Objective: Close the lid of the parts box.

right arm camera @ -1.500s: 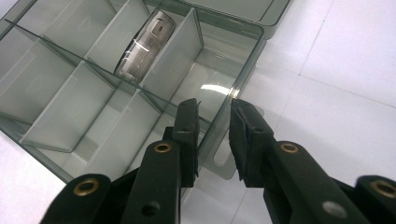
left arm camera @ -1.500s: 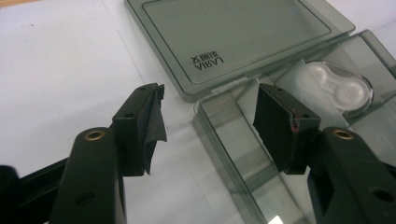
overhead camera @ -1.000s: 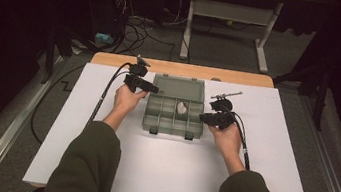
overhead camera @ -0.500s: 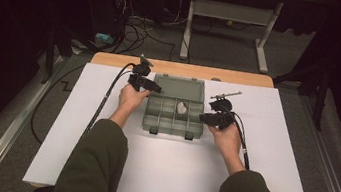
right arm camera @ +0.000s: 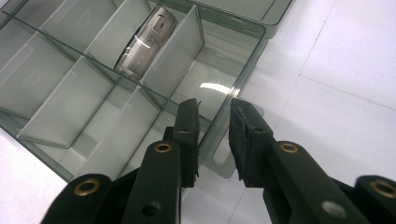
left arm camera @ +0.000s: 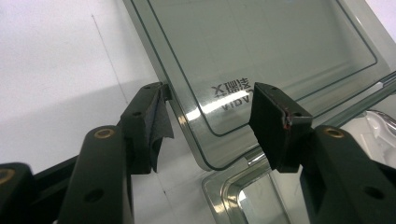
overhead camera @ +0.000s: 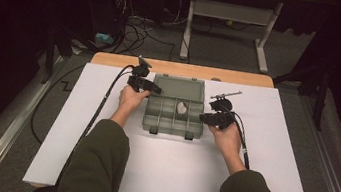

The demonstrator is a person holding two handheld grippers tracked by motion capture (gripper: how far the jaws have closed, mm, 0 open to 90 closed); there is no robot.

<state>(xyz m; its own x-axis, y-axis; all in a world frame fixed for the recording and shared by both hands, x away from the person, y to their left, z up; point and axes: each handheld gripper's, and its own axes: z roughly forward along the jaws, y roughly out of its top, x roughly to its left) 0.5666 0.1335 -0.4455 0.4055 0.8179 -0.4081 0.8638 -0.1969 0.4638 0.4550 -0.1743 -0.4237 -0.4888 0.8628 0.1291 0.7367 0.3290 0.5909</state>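
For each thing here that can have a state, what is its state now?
Box: open, standing on the sheet.
Lid: swung back, lying flat.
Pale item: inside one compartment.
Left gripper: open, its jaws either side of the lid's corner.
Right gripper: open, its jaws straddling the box's side wall.

A white sheet (overhead camera: 173, 172) covers most of the wooden bench (overhead camera: 113, 59), whose bare far edge shows as a strip beyond the sheet. On the grey floor behind the bench lie tangled cables (overhead camera: 140, 28), a small teal object (overhead camera: 102, 38), and the white legs of a stand (overhead camera: 230, 13). Metal rails (overhead camera: 6, 133) run along the floor on either side of the bench.
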